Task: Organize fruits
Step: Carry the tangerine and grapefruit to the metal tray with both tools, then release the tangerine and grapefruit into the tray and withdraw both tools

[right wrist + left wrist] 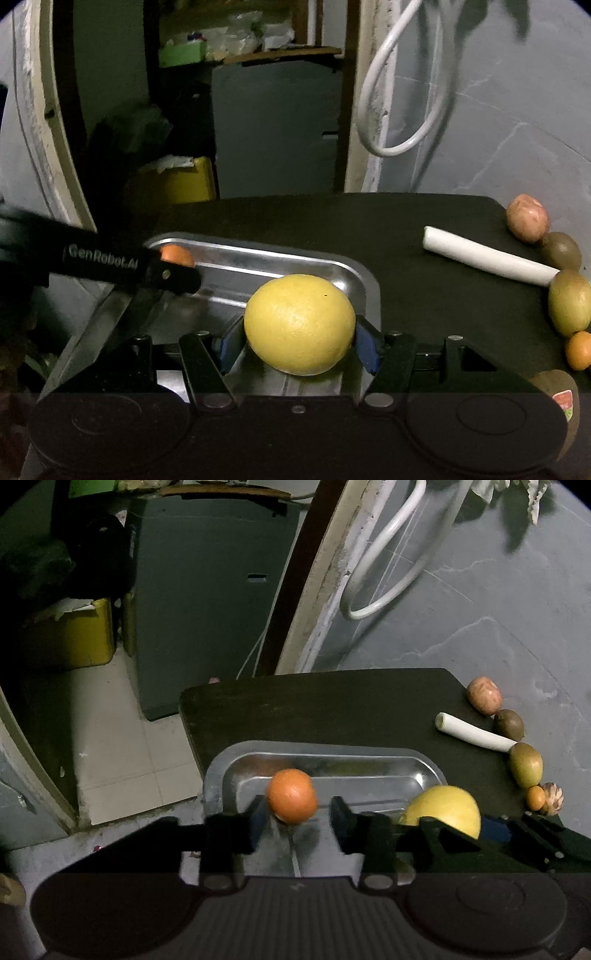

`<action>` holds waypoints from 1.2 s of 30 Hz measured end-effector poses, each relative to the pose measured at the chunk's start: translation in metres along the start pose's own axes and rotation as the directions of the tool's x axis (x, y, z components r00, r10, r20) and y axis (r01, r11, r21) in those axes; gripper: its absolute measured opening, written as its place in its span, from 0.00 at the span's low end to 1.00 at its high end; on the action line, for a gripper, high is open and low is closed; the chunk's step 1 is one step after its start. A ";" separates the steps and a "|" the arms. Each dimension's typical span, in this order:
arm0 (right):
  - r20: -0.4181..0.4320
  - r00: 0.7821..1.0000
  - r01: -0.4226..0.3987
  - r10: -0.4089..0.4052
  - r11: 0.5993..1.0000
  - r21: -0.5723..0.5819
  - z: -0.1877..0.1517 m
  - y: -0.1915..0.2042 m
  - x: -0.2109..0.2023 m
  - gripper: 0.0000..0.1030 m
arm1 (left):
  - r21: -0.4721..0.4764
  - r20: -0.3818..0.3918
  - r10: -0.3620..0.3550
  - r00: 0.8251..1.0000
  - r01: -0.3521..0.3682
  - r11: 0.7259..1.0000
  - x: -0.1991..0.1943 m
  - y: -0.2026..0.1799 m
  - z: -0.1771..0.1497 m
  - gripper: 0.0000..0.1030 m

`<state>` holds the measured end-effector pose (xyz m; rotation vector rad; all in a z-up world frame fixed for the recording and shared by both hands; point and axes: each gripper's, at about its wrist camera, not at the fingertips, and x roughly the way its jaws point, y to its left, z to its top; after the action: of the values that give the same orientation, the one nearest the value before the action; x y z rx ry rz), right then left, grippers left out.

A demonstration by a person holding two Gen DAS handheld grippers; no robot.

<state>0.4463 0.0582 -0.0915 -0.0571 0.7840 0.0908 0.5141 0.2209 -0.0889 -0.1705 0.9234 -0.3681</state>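
A metal tray [221,771] sits at the near left of a dark table [332,705]. My left gripper [297,814] is open above the tray; an orange tangerine [291,795], slightly blurred, sits between its fingers with a gap on the right side. My right gripper [299,343] is shut on a large yellow citrus [299,323] over the tray's right end [354,277]. The yellow citrus also shows in the left wrist view [443,808]. The left gripper's finger [173,277] and the tangerine [177,254] appear at the left of the right wrist view.
Along the table's right edge lie a pinkish fruit [526,218], a brown kiwi [563,251], a white stalk [487,258], a green fruit [570,302], a small orange fruit [580,350] and a walnut-like item [552,797]. A white cable loop [399,110] hangs behind.
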 end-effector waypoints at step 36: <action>0.191 0.964 0.155 -0.184 0.975 0.158 -0.121 -0.045 -0.266 0.99 | 0.236 0.066 -0.169 0.983 0.150 0.960 -0.132 -0.112 -0.079 0.99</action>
<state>0.1785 -0.0127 0.0121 0.0198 0.5752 -0.1209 0.3520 0.1685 -0.0033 -0.0474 0.7779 -0.6098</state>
